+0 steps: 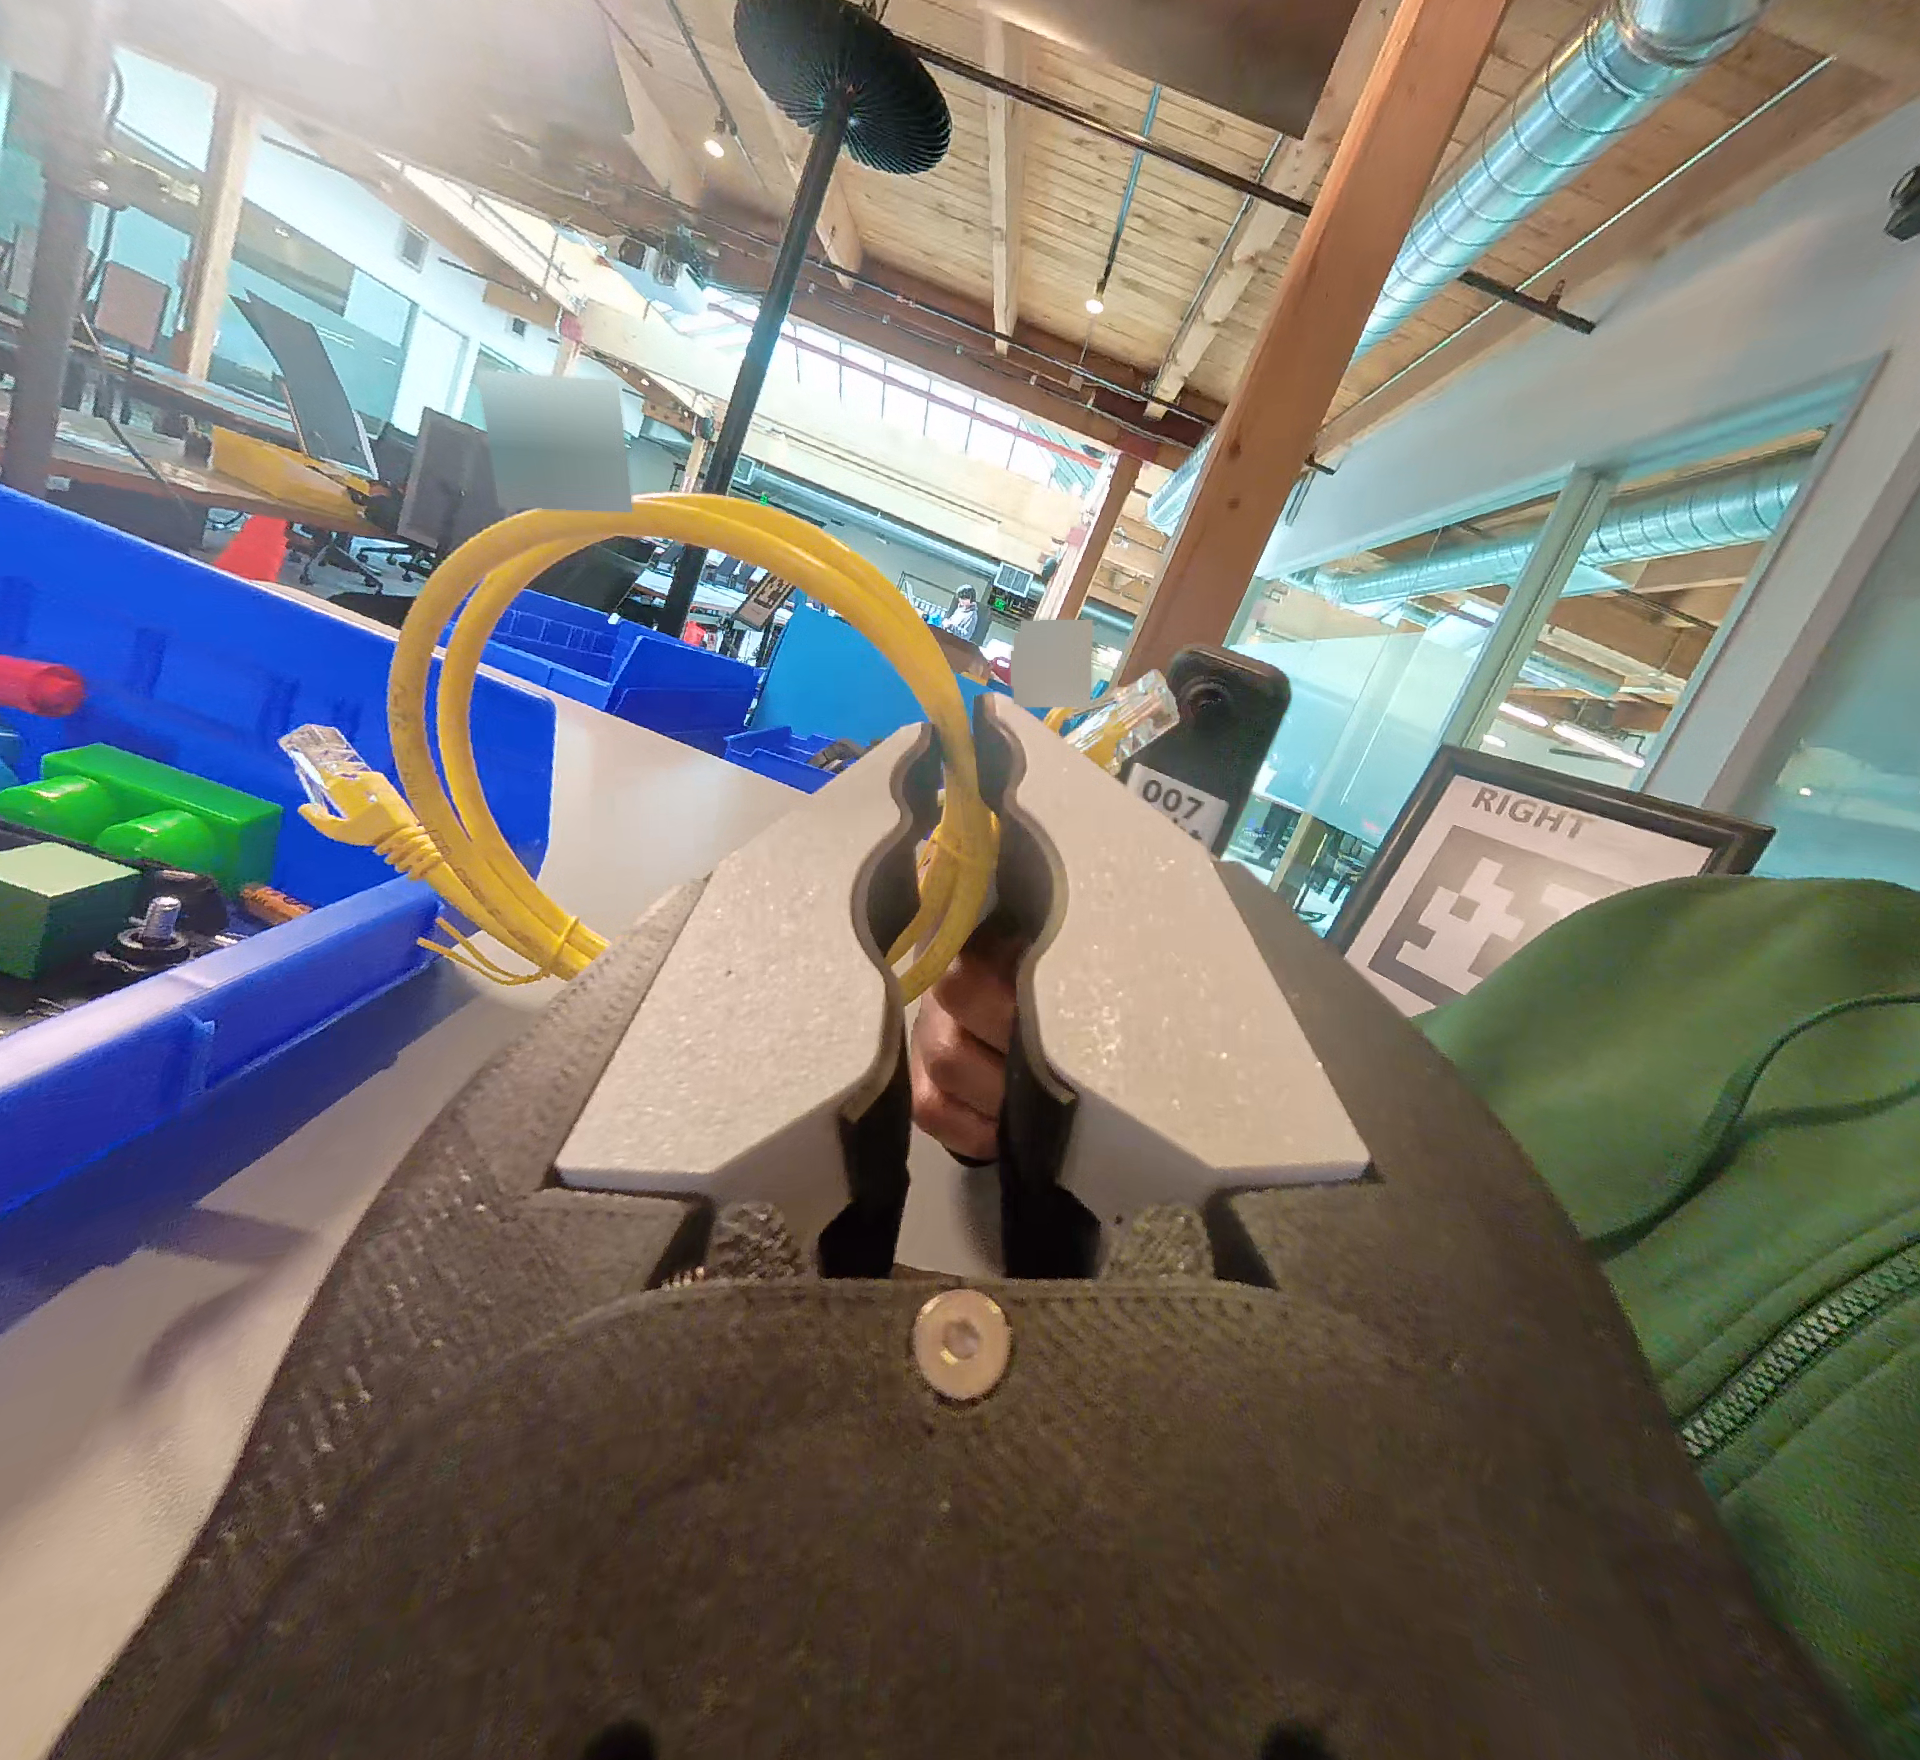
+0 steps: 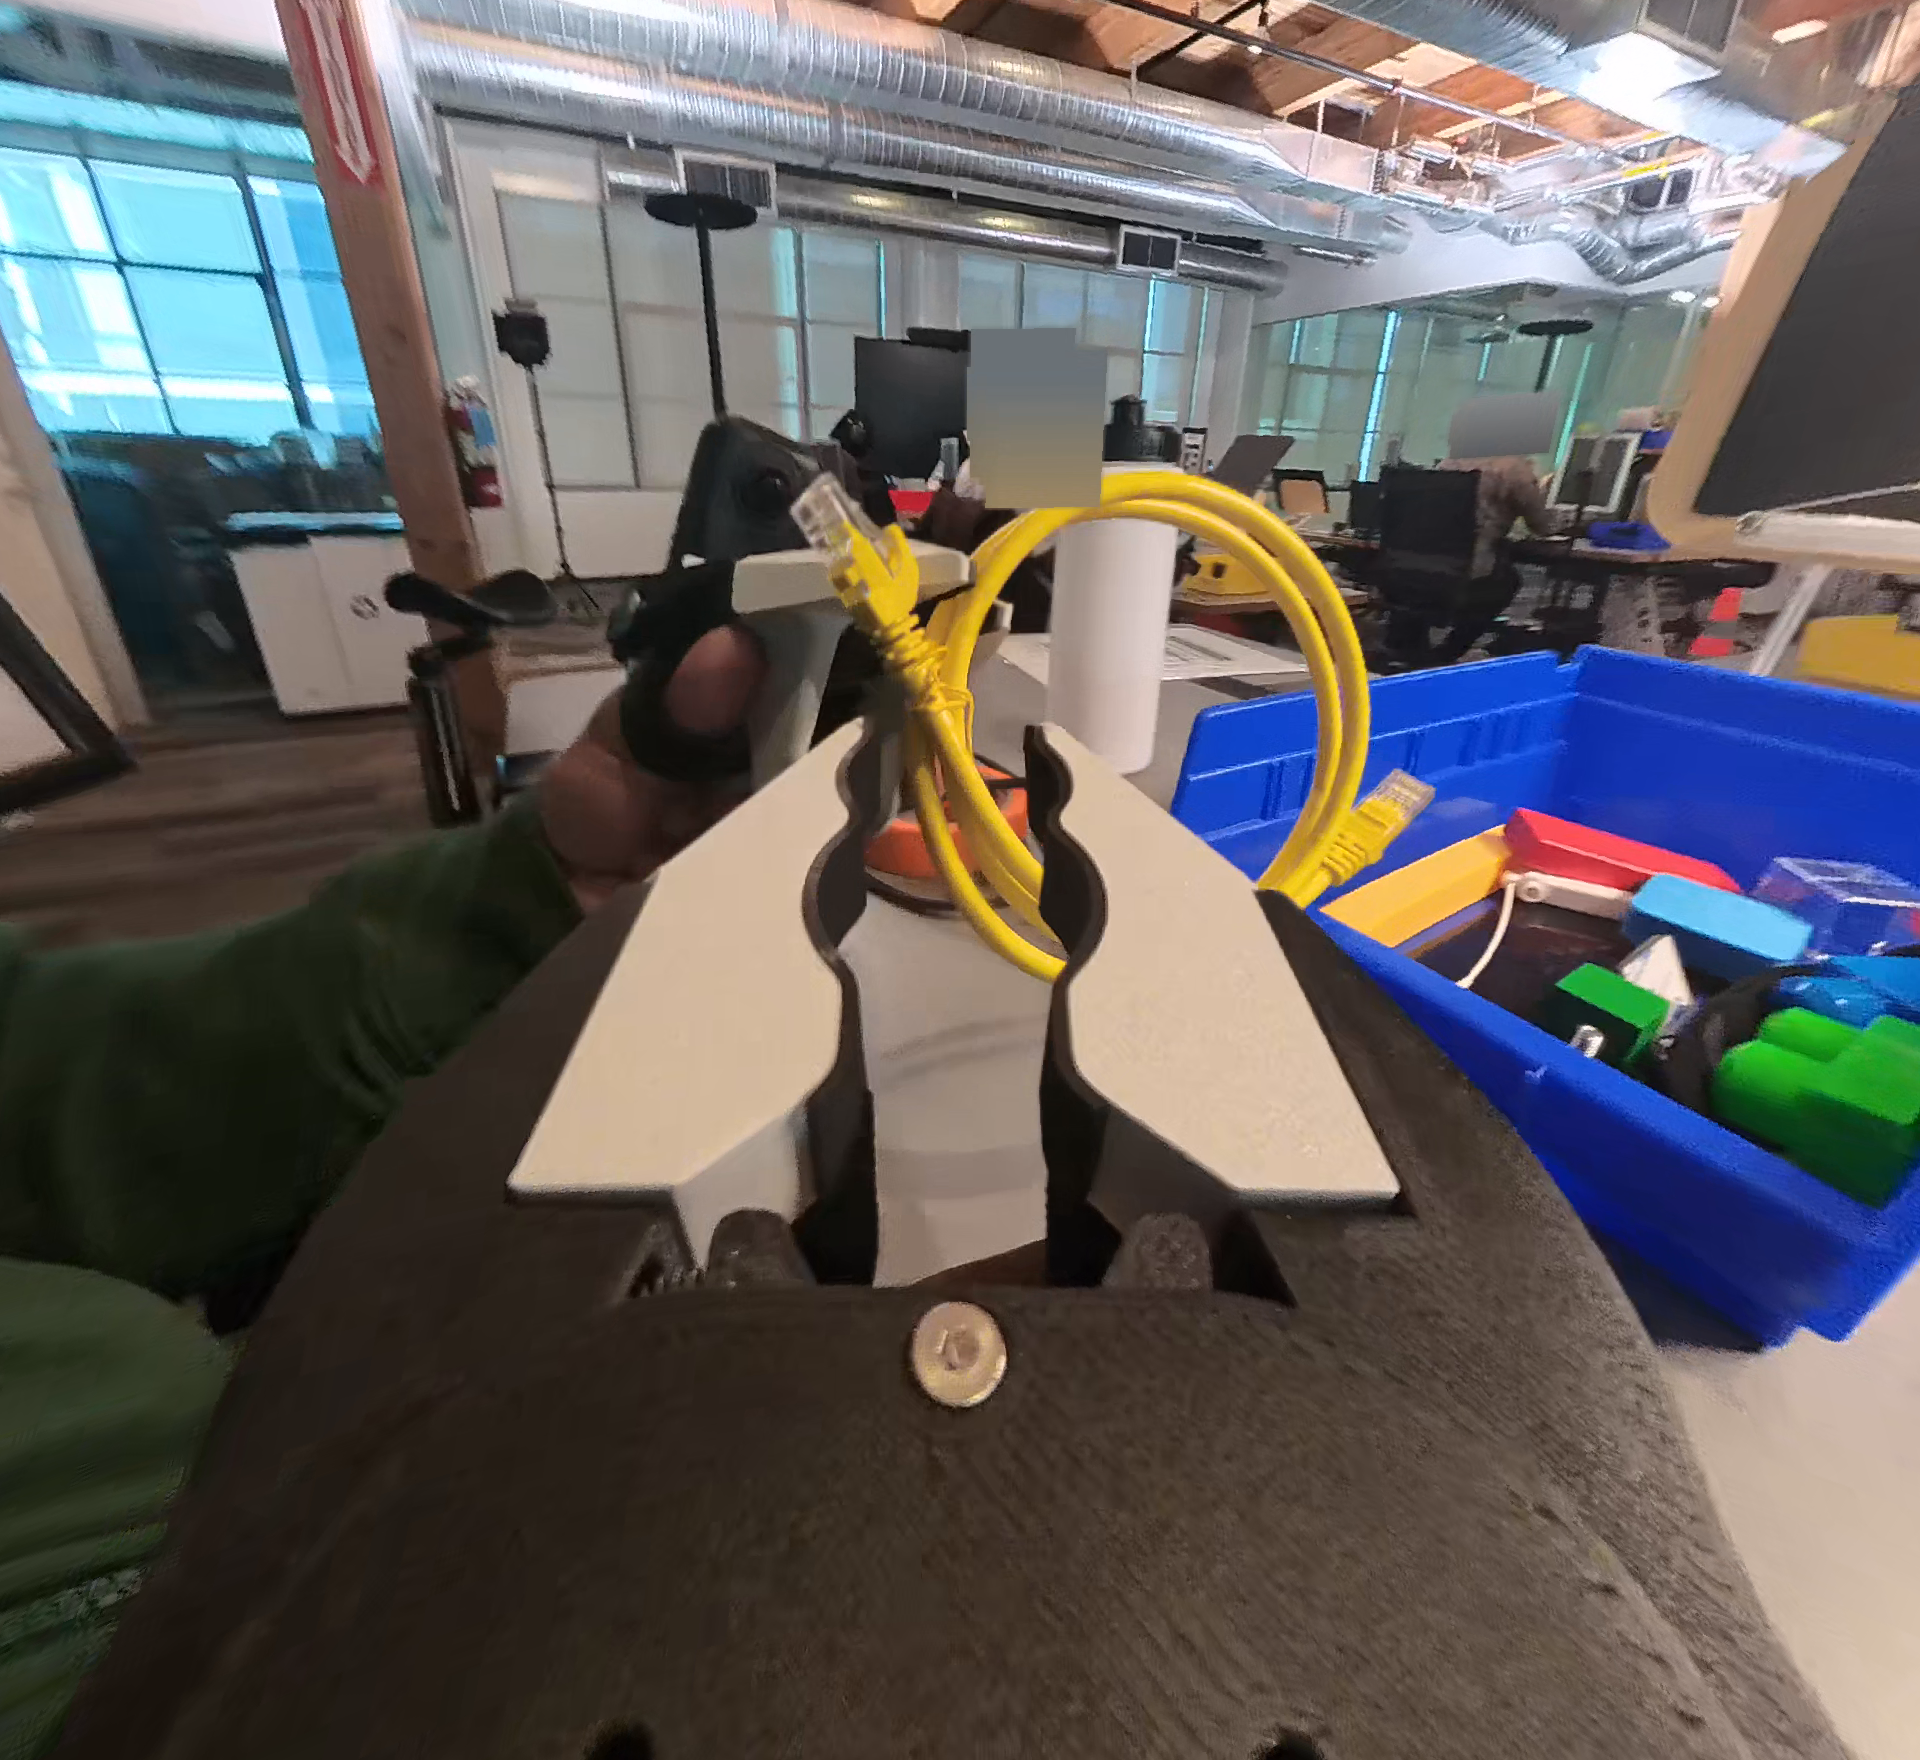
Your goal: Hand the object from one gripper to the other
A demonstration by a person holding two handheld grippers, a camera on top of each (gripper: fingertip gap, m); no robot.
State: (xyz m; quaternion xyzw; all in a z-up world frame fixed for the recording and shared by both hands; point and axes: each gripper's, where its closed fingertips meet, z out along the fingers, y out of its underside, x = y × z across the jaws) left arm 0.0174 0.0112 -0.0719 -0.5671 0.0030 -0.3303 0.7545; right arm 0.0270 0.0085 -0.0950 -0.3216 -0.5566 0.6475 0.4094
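A coiled yellow network cable (image 1: 665,515) with clear plugs is held up in the air between the two grippers. My left gripper (image 1: 956,734) is shut on the tied part of the coil, pinched near its fingertips. In the right wrist view the cable (image 2: 1247,505) loops up and to the right. My right gripper (image 2: 945,744) is open, with strands of the coil running through the gap and resting against its right finger (image 2: 1070,879). The left gripper (image 2: 914,614) shows just behind, and the right gripper's black body (image 1: 1216,723) shows behind the left fingers.
A blue bin (image 1: 260,983) of coloured blocks stands on the white table, left in the left wrist view and right in the right wrist view (image 2: 1558,1139). A white cylinder (image 2: 1112,630) and an orange roll (image 2: 904,843) stand beyond. Green sleeves (image 1: 1714,1087) hold the grippers. My left and right fingertips are right by each other.
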